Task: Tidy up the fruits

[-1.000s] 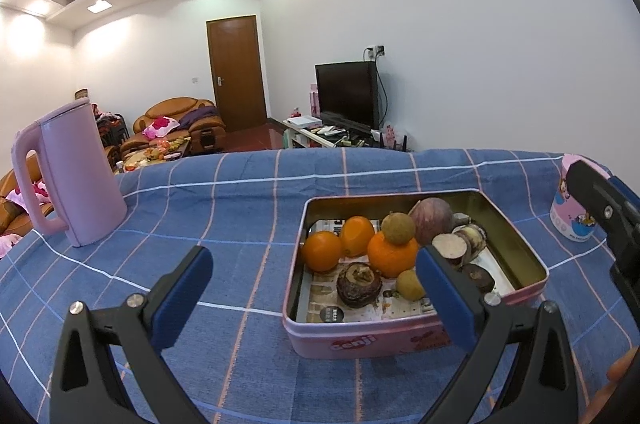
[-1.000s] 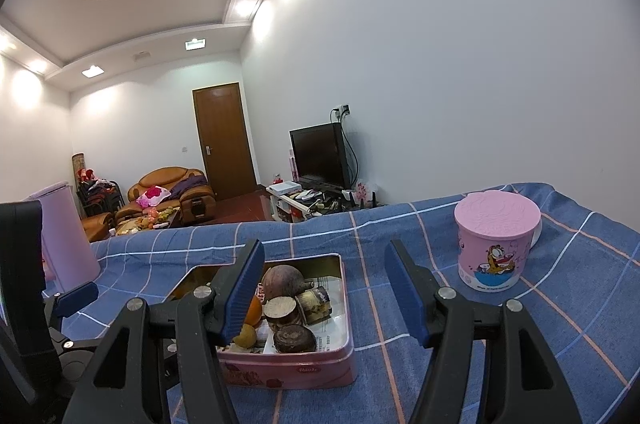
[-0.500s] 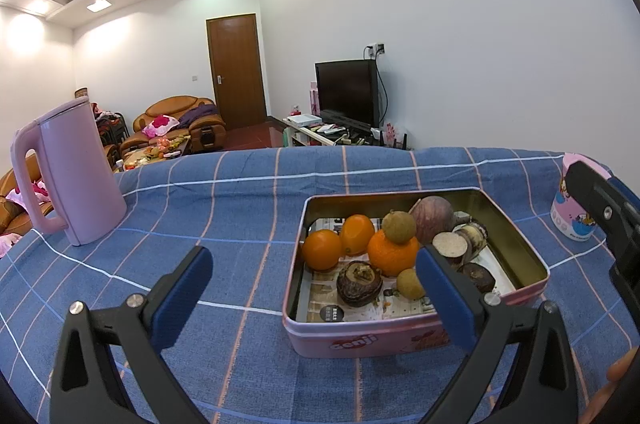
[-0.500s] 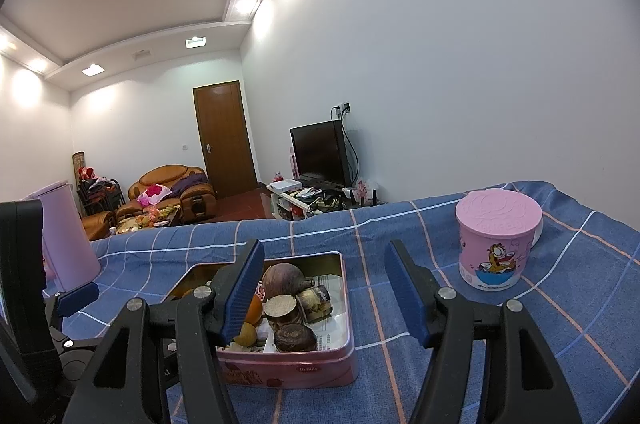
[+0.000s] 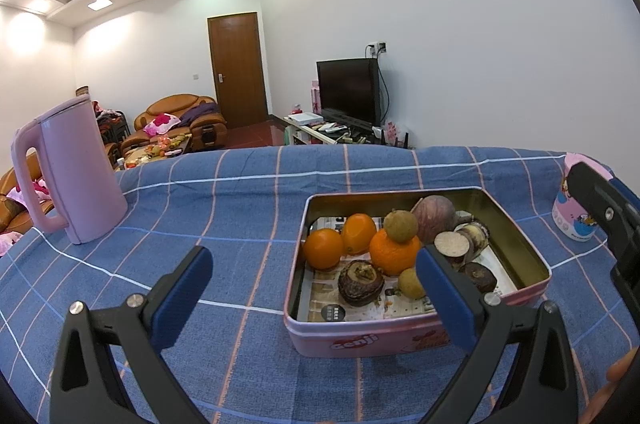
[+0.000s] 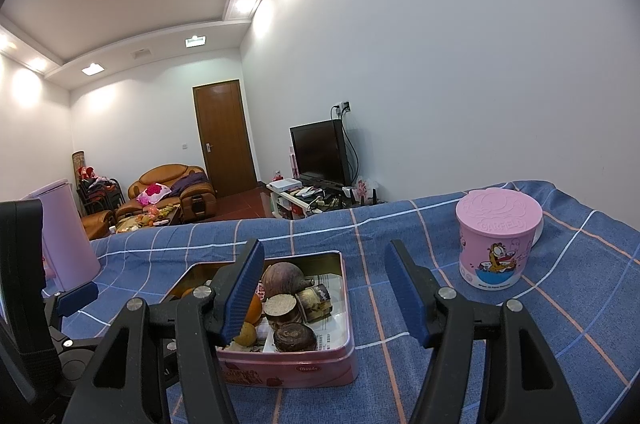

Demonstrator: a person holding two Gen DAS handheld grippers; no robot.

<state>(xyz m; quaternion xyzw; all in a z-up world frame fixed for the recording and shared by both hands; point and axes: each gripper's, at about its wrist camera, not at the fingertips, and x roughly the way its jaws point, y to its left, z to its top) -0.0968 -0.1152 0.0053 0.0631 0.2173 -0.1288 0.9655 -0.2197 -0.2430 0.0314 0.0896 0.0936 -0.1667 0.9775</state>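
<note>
A: Pink tin point(image 5: 416, 338) on the blue cloth point(image 5: 240, 208), full of fruit. Where is it from the grippers?

B: The tin sits just past the left gripper point(image 5: 316, 288), a bit to the right. Its right finger point(image 5: 446, 300) is in front of the tin's near edge. The right gripper point(image 6: 324, 288) has the tin on its left side, behind its left finger point(image 6: 242, 288).

A: Are the grippers holding anything?

B: No. Both have their fingers wide apart, with nothing in between, and I can't see them touching anything.

A: What fruit is in there?

B: Three oranges point(image 5: 394, 252) on the left, a small brown fruit point(image 5: 401, 225) on top, a big purple one point(image 5: 434, 218) at the back, and dark round ones point(image 6: 295, 337) near the front.

A: Anything else around?

B: A pink jug point(image 5: 76, 170) far left, and a pink tub point(image 6: 496, 238) with a lid, far right. Both are well apart from the tin.
</note>
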